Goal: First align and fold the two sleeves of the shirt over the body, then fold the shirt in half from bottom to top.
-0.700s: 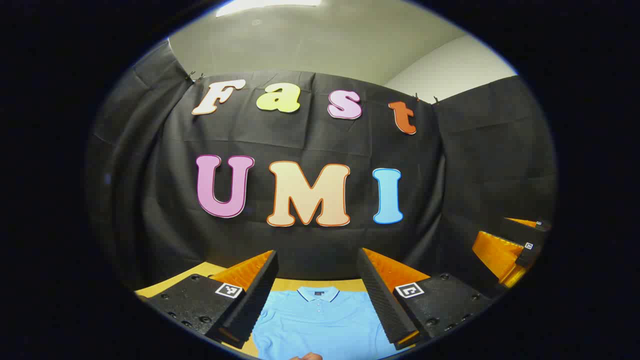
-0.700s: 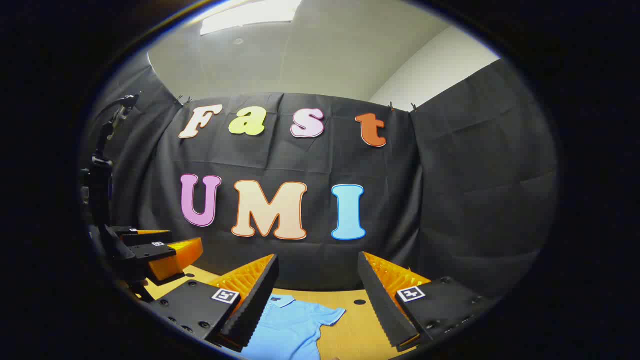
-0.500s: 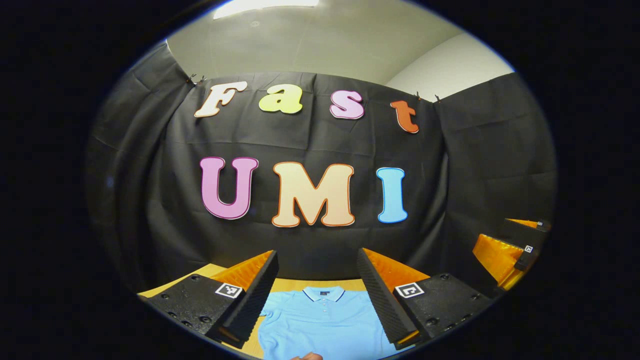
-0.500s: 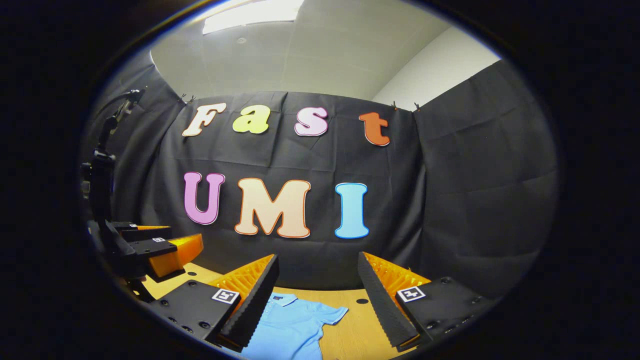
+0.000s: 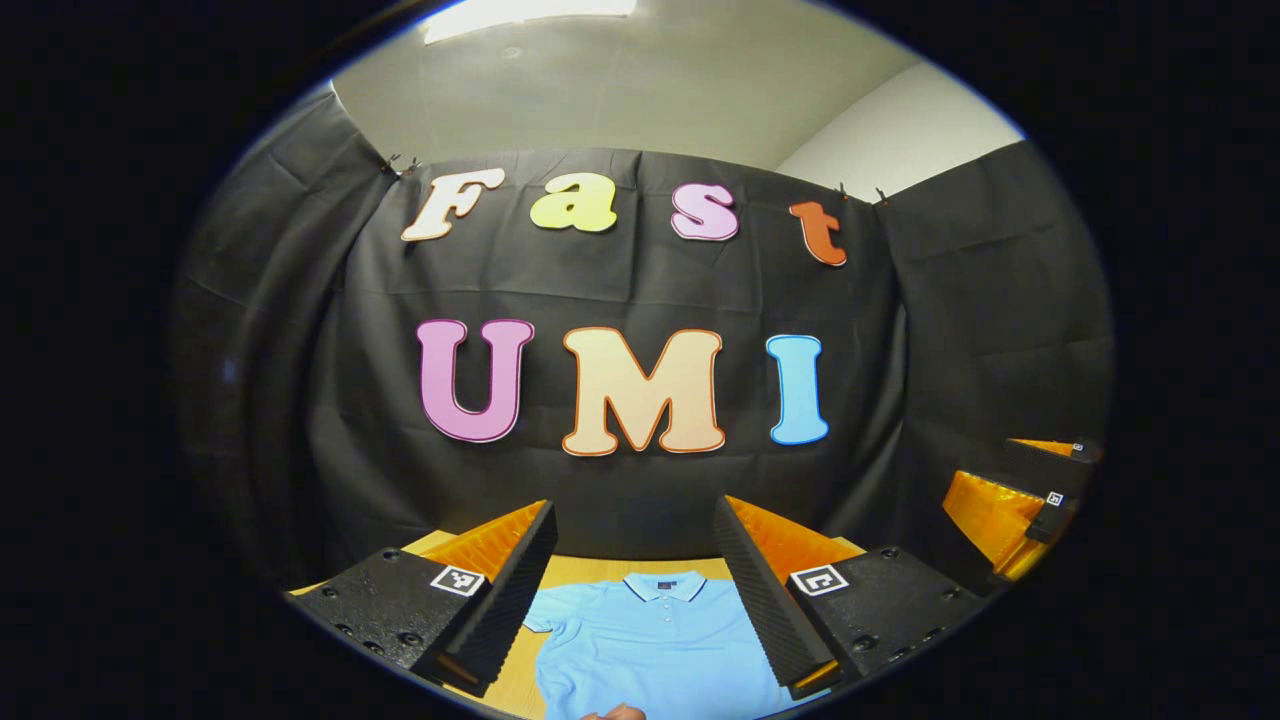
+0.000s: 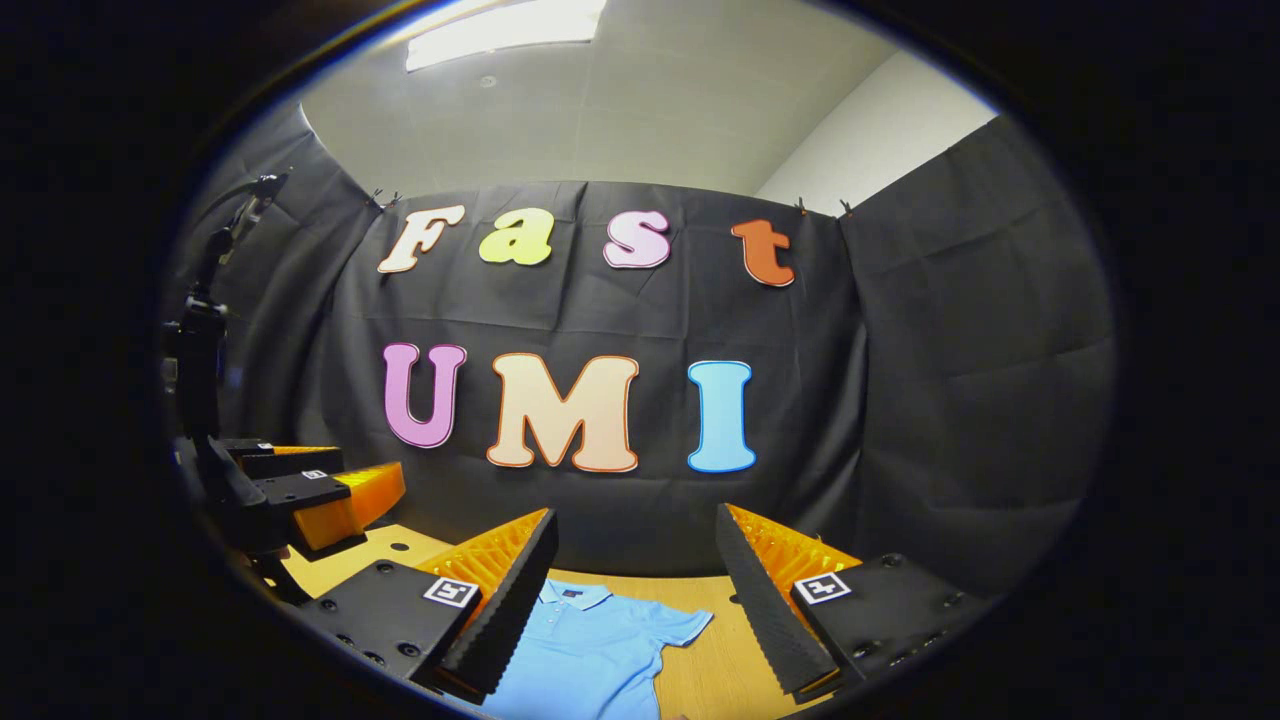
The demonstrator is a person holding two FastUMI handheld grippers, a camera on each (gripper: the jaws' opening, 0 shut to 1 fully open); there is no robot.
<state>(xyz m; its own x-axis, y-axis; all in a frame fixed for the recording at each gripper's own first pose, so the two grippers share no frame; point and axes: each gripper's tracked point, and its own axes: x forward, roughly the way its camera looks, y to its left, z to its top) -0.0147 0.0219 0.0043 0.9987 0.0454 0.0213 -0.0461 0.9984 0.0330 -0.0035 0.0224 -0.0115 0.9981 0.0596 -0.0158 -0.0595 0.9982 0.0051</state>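
Note:
A light blue polo shirt [image 5: 650, 640] lies flat on the wooden table [image 5: 590, 568], collar toward the far wall. My left gripper [image 5: 635, 590] hangs open well above it, nothing between its fingers. In the right gripper view the same shirt [image 6: 590, 650] shows with one short sleeve [image 6: 685, 628] spread out to the right. My right gripper [image 6: 635, 590] is open too, raised over the table and holding nothing. The right gripper [image 5: 1020, 495] shows at the right edge of the left gripper view. The left gripper [image 6: 310, 490] shows at the left of the right gripper view.
Black cloth walls close the booth at the back and on both sides. A dark stand [image 6: 200, 350] rises at the far left. Bare wooden table [image 6: 720, 660] lies right of the shirt, with small holes [image 6: 400, 547] in it. A fingertip [image 5: 615, 713] peeks in at the bottom.
Both views have swung slightly left, so the shirt and wall sit further right in each. More of the shirt's left sleeve shows in the left gripper view. Both grippers stay open.

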